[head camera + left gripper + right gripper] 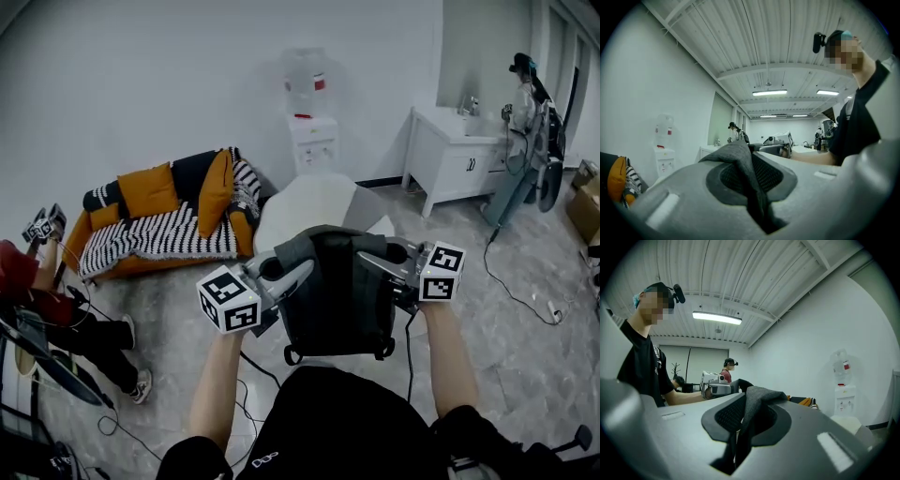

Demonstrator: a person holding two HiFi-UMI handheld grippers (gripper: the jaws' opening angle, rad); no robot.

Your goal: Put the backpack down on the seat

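Black backpack hangs in the air between both grippers, just short of the white seat beyond it. Soft shell, sagging below the grips, so I'd expect it to slump once set down; weight looks moderate. Left gripper clamped on a grey strap fold; right gripper pinching the right-side strap. Straps look like the right hold: thick, grippy fabric. Sofa well off left.

The person is wearing a black short-sleeved shirt with a small white logo. The grey left tool and right tool are each carrying, behind the jaws, a white cube with black squares.
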